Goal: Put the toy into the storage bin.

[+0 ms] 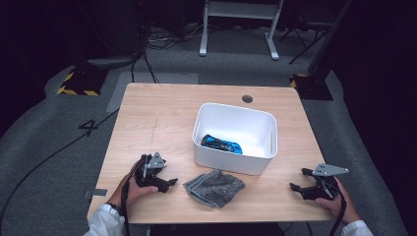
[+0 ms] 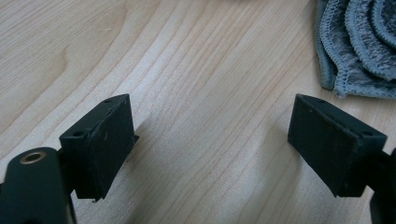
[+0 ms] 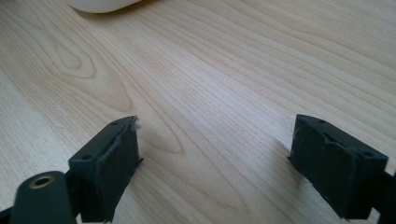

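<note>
A: Starting at the left edge of the table (image 1: 147, 113), report the left gripper (image 1: 167, 183).

B: It rests low on the wood near the front edge, held in the person's left hand (image 1: 135, 189). Its jaws stand wide apart with bare tabletop between them; nothing is gripped.

A: Next item to the right?

B: The cloth (image 1: 214, 187), grey and crumpled, lies just beside that gripper, apart from it. In the left gripper view its hemmed edge (image 2: 355, 51) shows past the right-hand jaw, not touching it.

A: Behind the cloth?

B: The bin (image 1: 255, 167), white, stands just behind the cloth. A blue and black object (image 1: 222, 144) lies inside on its floor.

A: And the far right?

B: The right gripper (image 1: 300, 179) sits near the front right corner, well apart from the cloth. Its jaws are also spread wide over bare wood, holding nothing. A corner of the bin (image 3: 100, 4) appears at the top of the right gripper view.
</note>
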